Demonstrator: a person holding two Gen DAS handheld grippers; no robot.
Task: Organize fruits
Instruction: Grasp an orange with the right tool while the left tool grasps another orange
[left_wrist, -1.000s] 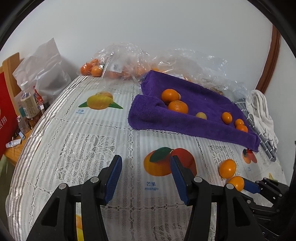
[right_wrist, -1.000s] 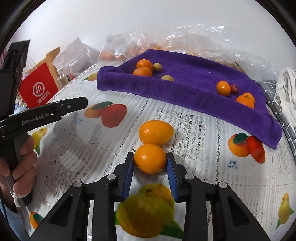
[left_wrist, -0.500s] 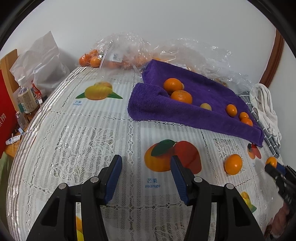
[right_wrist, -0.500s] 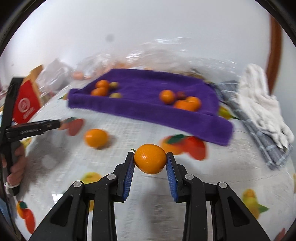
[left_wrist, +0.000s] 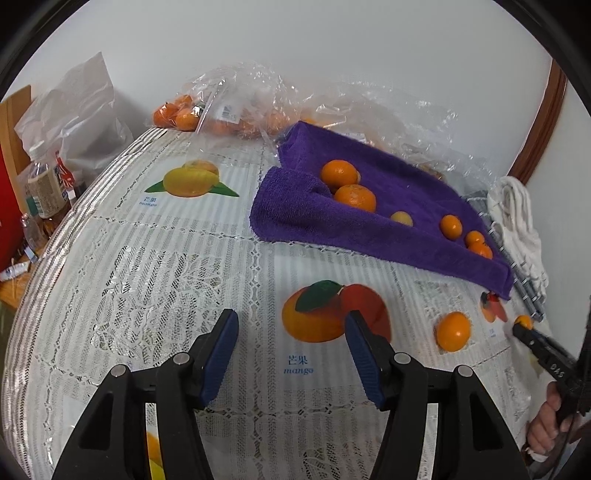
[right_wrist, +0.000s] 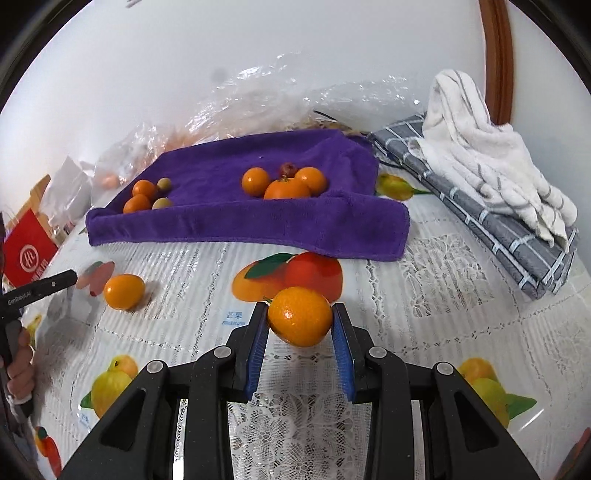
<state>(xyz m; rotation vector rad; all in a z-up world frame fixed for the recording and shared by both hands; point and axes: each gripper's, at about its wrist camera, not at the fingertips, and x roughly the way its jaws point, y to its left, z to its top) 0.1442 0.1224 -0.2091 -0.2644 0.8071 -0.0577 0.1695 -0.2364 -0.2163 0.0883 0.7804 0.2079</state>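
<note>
Between right claw (right_wrist: 300, 328) pads, an orange (right_wrist: 300, 316).

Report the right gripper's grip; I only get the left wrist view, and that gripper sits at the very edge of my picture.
Observer: The right gripper is shut on an orange, one pad on each side, in front of the purple towel.
Operator: Count the fruit at the towel's right end.
Observer: Four: three orange ones and a small red fruit behind them.
Operator: Check the left end.
Observer: Two oranges and two small greenish fruits.
</note>
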